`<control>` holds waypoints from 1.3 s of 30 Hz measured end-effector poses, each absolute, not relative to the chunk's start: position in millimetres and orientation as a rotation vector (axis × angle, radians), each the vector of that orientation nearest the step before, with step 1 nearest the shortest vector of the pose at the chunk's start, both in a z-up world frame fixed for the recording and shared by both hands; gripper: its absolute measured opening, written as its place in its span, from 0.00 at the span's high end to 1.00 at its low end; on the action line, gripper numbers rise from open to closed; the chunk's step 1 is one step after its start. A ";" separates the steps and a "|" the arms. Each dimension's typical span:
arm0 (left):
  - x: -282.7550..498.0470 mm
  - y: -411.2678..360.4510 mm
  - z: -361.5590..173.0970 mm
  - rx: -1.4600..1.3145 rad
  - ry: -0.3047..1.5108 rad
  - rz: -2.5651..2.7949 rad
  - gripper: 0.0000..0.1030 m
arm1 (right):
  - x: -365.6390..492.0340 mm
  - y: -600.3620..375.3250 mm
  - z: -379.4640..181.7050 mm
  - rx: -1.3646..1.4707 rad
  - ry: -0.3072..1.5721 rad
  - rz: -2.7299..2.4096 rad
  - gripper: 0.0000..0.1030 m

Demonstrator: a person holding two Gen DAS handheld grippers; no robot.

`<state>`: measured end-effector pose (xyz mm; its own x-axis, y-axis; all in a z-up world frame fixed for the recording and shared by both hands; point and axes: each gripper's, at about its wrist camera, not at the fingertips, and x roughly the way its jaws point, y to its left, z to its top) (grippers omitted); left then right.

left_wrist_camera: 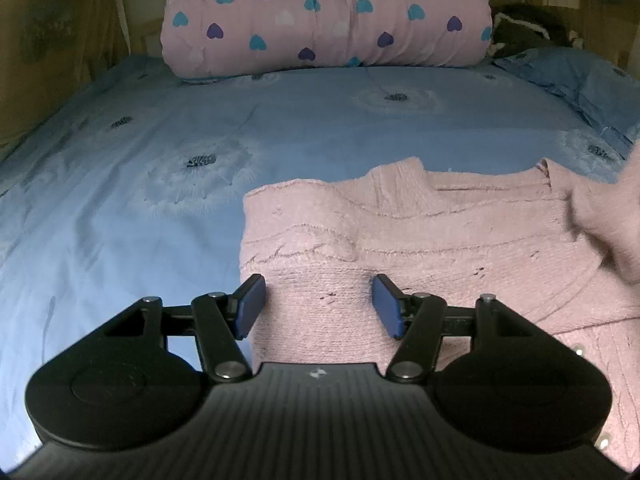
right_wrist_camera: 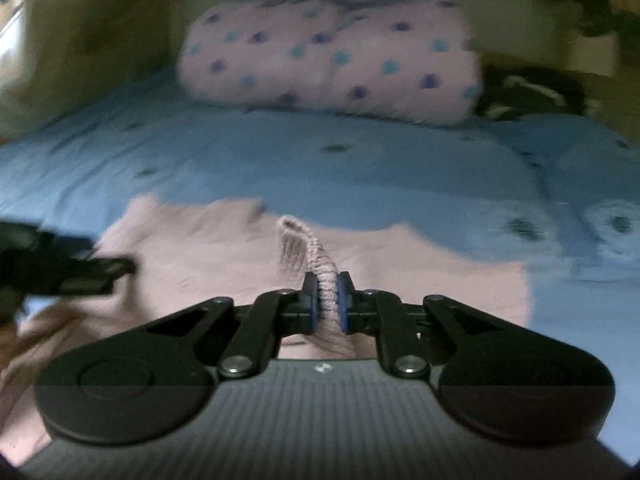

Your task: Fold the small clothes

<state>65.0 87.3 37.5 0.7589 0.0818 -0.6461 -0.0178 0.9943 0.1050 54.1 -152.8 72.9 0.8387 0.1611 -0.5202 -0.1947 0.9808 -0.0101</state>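
A pink knitted sweater lies spread on the bed, on its blue dandelion-print cover, toward the near right part of the left wrist view; the left tongs hang over its near left edge with their blue pads standing well apart, the knit below them and nothing between them; the right tongs are pinched tight on a ribbed pink cuff or edge of the sweater, which stands up from between the pads in a narrow loop; the right wrist view is blurred, so finer detail of the fold cannot be told; at its left edge the left tongs show as a dark shape over the garment; at the head of the bed a rolled pink quilt with blue and purple hearts lies across, with a blue pillow and a dark bundle to its right, all well apart from the sweater.
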 end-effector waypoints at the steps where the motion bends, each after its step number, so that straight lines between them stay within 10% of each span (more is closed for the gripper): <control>1: 65.6 87.4 37.1 0.095 0.709 0.054 0.36 | 58.5 -162.0 74.5 -0.051 0.543 0.153 0.87; 10: 69.1 83.2 33.3 0.121 0.714 0.054 0.34 | 94.4 -247.2 29.8 0.106 0.676 -0.115 0.83; 13: 71.4 84.9 31.7 0.122 0.719 0.058 0.30 | 96.7 -265.4 22.3 0.176 0.651 -0.176 0.63; 39: 44.6 95.9 41.4 0.183 0.709 -0.004 0.21 | 63.3 -252.4 25.4 0.093 0.653 -0.067 0.60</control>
<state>44.6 95.9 41.4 0.7598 0.0581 -0.6475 0.0661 0.9839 0.1658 63.3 -252.4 25.4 0.7926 -0.0330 -0.6089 0.0916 0.9936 0.0654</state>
